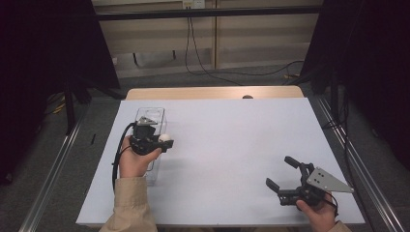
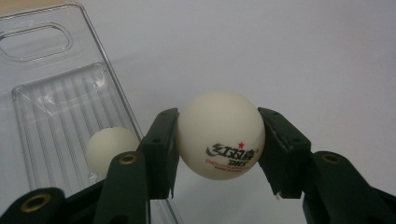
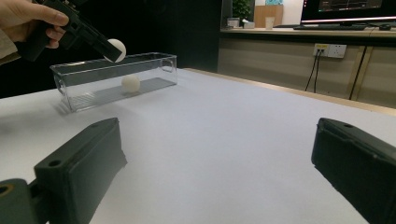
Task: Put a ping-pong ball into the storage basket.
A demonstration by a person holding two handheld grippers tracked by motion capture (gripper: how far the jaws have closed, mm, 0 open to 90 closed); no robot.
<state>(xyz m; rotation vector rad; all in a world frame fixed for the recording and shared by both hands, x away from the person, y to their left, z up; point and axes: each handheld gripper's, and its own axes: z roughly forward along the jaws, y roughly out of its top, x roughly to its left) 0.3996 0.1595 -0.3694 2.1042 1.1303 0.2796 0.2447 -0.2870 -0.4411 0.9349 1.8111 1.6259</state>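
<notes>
white ping-pong ball (image 2: 219,140), matte, black and red logo print

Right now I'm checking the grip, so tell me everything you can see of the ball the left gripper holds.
The ball is a white table tennis ball, matt and smooth like celluloid or plastic, with a black logo, a small red star and red lettering on its near side. It is whole and undented. The left gripper clamps it between its two black jaws, one pad on each side. It hangs clear of the white table, by the rim of the clear plastic box, where a second ball lies.
</notes>
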